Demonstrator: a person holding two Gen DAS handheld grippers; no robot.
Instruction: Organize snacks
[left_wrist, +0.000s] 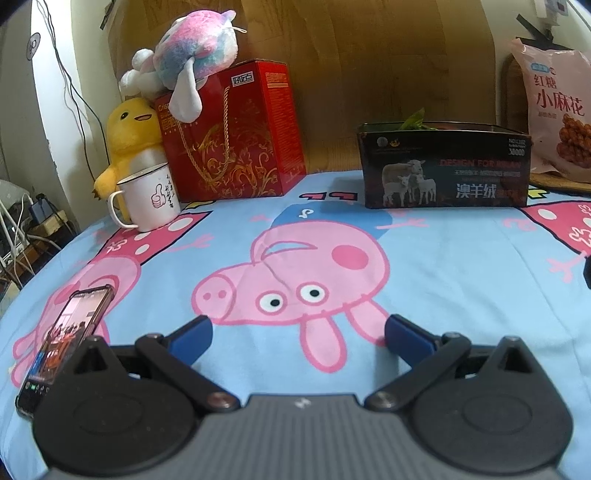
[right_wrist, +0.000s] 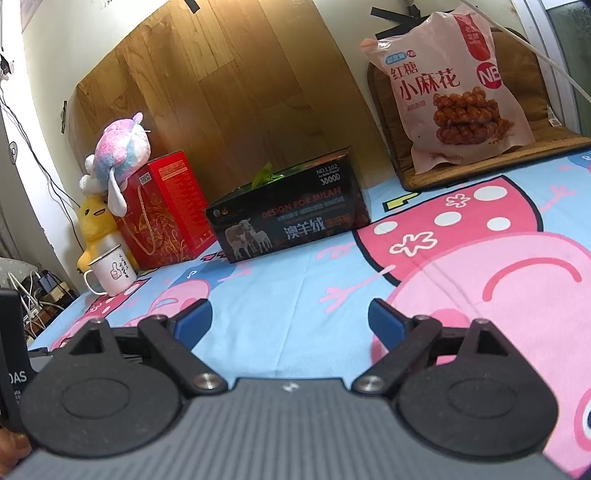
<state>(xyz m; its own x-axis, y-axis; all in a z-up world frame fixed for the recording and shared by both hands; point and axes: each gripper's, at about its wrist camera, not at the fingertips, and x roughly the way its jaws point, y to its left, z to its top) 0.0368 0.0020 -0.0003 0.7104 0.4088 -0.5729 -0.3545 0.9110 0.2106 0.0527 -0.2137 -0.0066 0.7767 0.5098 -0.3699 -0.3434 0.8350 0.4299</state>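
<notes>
A pink bag of fried dough twists (right_wrist: 458, 88) stands upright on a brown mat at the back right; its left part shows in the left wrist view as the pink bag (left_wrist: 557, 110). An open black box (left_wrist: 445, 166) printed with sheep, green packaging poking out of it, rests near the back; the same black box (right_wrist: 288, 214) appears left of centre in the right wrist view. My left gripper (left_wrist: 298, 334) hovers open low over the cartoon pig sheet, holding nothing. My right gripper (right_wrist: 290, 319) is likewise open and empty, well short of the box and bag.
A red gift box (left_wrist: 236, 136) with plush toys (left_wrist: 184, 55) on and beside it stands at the back left, a white enamel mug (left_wrist: 147, 197) in front. A phone (left_wrist: 62, 343) lies by my left gripper. A wooden board (right_wrist: 221, 85) leans behind. Cables hang at the left edge.
</notes>
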